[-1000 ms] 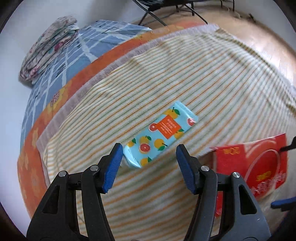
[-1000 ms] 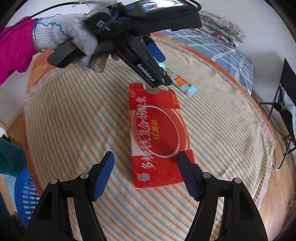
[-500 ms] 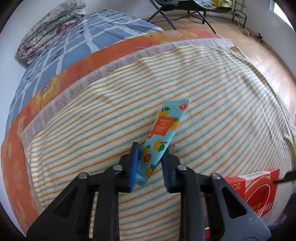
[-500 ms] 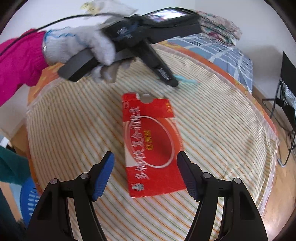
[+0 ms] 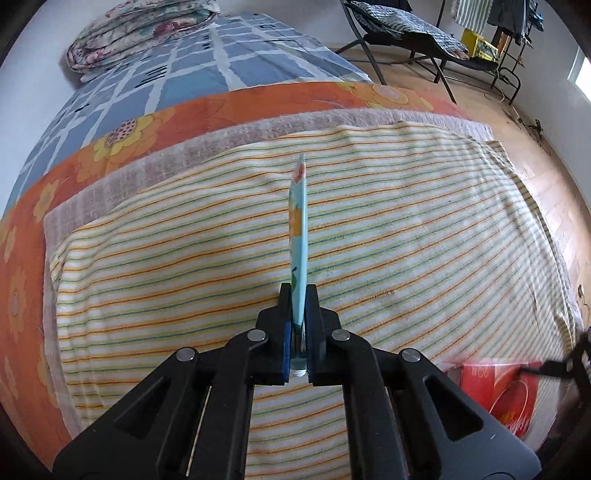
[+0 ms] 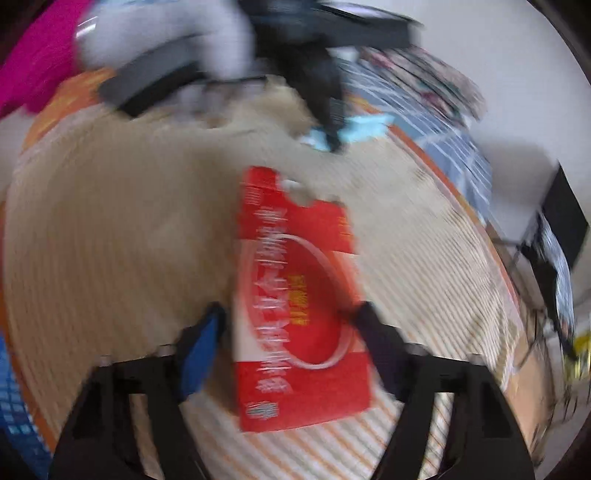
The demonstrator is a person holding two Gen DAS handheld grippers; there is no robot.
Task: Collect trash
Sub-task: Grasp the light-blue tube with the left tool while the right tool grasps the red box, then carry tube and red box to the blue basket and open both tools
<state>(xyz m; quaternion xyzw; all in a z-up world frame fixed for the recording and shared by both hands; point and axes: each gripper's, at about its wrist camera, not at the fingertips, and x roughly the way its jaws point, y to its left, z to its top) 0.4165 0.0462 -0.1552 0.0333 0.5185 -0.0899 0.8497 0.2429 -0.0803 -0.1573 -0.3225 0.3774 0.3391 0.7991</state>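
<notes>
My left gripper point(image 5: 298, 295) is shut on a light blue packet with orange fruit prints point(image 5: 298, 225), held edge-on above the striped blanket point(image 5: 406, 240). In the blurred right wrist view the left gripper point(image 6: 332, 140) holds the blue packet point(image 6: 365, 125) off the bed. A flat red box with white lettering point(image 6: 299, 291) lies on the blanket; its corner shows in the left wrist view point(image 5: 509, 391). My right gripper point(image 6: 291, 317) is open, its fingers on either side of the red box's near half.
An orange flowered sheet point(image 5: 221, 107) and a blue checked cover point(image 5: 177, 62) lie beyond the blanket, with a folded quilt point(image 5: 136, 33) at the wall. A folding chair point(image 5: 413, 33) stands on the wood floor. A blue basket point(image 6: 14, 406) sits at the bed's left.
My left gripper has shut fully on the blue packet and lifted it, turning it edge-on. My right gripper has moved forward so its open fingers straddle the red box.
</notes>
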